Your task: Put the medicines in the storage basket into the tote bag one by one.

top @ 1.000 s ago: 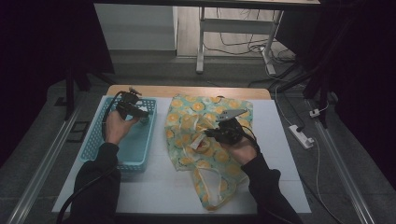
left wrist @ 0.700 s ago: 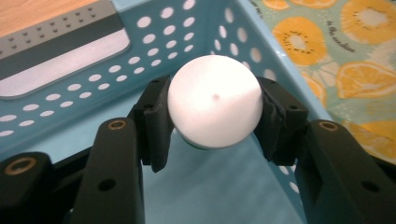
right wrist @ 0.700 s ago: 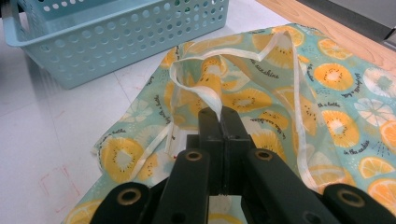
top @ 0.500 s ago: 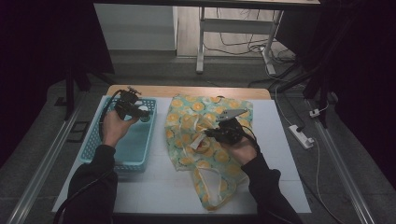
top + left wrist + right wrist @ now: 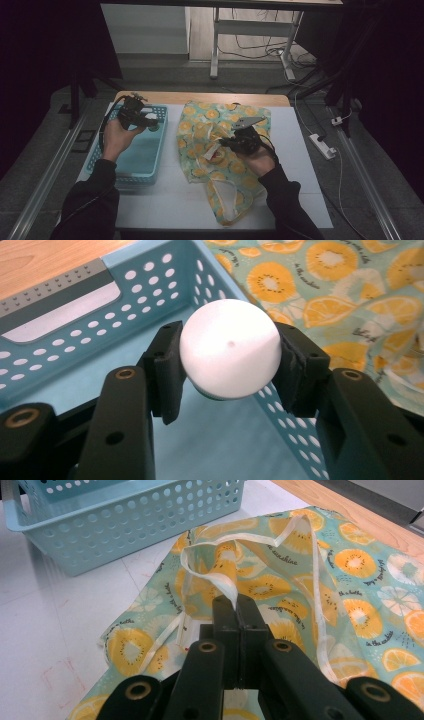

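Observation:
My left gripper (image 5: 144, 120) is held over the far end of a light blue perforated basket (image 5: 137, 162) at the table's left. Its jaws are shut on a white ball (image 5: 227, 347), one pad on each side, above the basket's (image 5: 75, 335) inside. A teal cloth bag (image 5: 220, 117) printed with orange slices lies at the table's middle. My right gripper (image 5: 227, 144) rests over the bag, shut on its cream-edged rim (image 5: 225, 582) and holding that edge up off the bag (image 5: 350, 595), so the mouth gapes slightly.
The white tabletop (image 5: 170, 205) has bare room in front of the basket and right of the bag. A wooden strip (image 5: 200, 97) runs along the far edge. A power strip (image 5: 322, 146) lies on the floor to the right. The basket (image 5: 125, 525) stands close beside the bag.
My left hand has risen a little with the ball still in the jaws. The right hand and the bag's rim have stayed where they were.

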`<act>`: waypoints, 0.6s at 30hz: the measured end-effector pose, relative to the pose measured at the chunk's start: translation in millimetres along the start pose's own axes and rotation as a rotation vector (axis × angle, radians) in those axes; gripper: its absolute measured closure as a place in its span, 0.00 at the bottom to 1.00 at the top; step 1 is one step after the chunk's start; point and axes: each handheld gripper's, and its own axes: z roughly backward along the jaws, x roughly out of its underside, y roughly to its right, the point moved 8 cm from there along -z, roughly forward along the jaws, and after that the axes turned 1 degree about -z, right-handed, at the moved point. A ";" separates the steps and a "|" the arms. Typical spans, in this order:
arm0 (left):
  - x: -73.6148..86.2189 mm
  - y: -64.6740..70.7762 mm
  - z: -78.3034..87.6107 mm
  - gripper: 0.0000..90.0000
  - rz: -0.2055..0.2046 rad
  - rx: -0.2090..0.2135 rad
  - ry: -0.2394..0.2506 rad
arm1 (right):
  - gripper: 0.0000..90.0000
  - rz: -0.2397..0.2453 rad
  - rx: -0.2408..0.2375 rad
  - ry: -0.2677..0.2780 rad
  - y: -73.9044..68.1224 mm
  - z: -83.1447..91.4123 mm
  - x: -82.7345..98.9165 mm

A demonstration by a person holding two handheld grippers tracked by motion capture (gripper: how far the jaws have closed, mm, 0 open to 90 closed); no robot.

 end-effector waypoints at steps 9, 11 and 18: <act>0.9 8.5 18.2 0.56 -0.021 0.020 0.025 | 1.00 0.002 0.000 0.001 -0.3 -0.1 -0.3; 1.4 11.6 21.5 0.56 -0.029 0.023 0.030 | 1.00 0.003 0.001 0.000 -0.5 -0.1 -0.4; 6.7 23.1 30.4 0.56 -0.056 0.036 0.041 | 1.00 0.003 0.002 0.004 0.3 0.9 -0.8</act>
